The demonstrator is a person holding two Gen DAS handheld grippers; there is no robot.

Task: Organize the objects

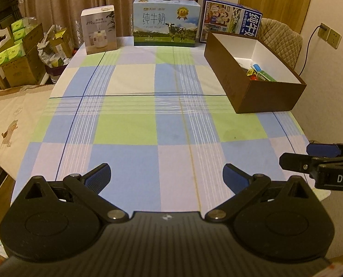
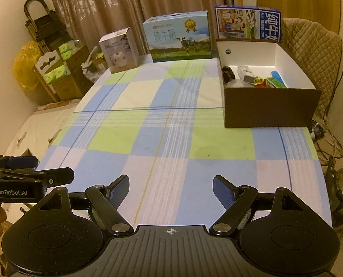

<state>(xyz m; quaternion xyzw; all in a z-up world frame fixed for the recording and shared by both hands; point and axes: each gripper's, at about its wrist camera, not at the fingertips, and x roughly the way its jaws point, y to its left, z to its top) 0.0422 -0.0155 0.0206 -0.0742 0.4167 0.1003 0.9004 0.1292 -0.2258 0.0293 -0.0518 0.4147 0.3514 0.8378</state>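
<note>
A brown cardboard box [image 1: 273, 97] [image 2: 270, 106] with a white inside stands at the right of the checked tablecloth. Several small items lie in it: a dark lump [image 2: 228, 72], a small white carton [image 2: 246, 73], a blue tube [image 2: 278, 76] and colourful packets [image 1: 261, 75]. My left gripper [image 1: 167, 173] is open over the near part of the cloth, with nothing between its blue pads [image 1: 100, 173]. Open too and holding nothing, my right gripper [image 2: 170, 184] hangs over the near cloth. Each gripper shows at the edge of the other's view.
Along the table's far edge stand a white appliance box [image 1: 99, 30], a light blue milk carton case [image 1: 165, 22] and a dark blue milk case [image 1: 231, 20]. A padded chair [image 1: 279, 41] sits behind the brown box. Stacked cartons and bags crowd the floor at left.
</note>
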